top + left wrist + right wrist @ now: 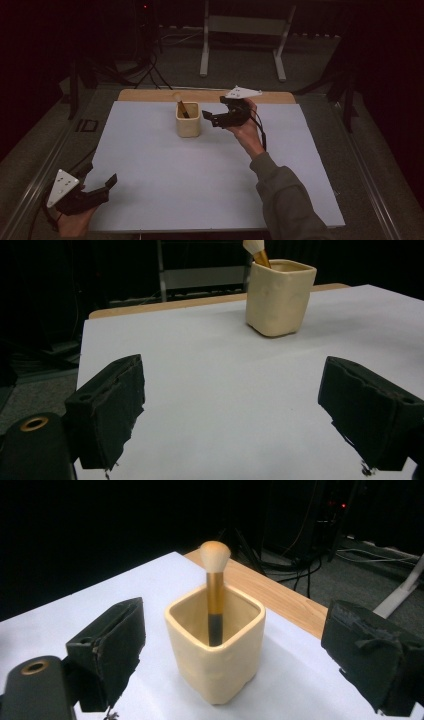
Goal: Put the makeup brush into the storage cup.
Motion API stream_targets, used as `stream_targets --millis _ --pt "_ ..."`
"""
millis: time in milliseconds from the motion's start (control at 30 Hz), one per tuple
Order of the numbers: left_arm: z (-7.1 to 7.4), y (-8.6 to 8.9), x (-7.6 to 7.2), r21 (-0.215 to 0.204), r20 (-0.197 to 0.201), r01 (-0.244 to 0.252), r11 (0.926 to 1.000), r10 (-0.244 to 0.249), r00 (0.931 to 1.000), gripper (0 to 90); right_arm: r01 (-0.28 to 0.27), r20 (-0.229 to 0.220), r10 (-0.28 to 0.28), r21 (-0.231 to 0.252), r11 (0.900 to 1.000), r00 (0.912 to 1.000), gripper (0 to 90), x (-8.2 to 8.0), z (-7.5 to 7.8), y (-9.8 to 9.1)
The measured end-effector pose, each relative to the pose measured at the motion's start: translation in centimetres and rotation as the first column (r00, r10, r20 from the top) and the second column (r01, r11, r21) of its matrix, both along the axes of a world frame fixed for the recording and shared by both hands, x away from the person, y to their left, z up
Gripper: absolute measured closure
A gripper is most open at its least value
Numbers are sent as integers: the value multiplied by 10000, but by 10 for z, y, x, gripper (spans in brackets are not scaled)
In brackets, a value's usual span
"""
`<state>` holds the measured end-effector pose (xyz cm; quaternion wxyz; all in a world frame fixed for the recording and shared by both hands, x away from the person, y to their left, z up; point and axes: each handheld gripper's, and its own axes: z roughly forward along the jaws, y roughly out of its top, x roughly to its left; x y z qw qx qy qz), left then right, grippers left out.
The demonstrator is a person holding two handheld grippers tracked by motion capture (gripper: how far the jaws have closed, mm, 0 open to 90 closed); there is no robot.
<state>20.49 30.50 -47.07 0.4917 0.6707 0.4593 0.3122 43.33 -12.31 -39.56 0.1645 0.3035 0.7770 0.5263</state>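
Currently I hold right gripper [209, 119] just beside cup [188, 120], jaws wide apart, gripping nothing. Cup stands upright on white sheet [200, 170] near far edge, brush [181, 105] inside, bristles up. Left gripper [107, 182] near front left corner, jaws spread, empty.

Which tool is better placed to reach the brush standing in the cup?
Right. The right tool hangs open just beside the cup, facing the brush. The left tool is open at the table's near corner, far off.
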Motion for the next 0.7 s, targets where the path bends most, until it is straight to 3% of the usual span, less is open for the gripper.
stream_targets --millis 700 --pt "0 0 1 4 -9 -23 10000 23 10000 118 -136 149 139 -167 9998 9998 103 -18 -1 -22"
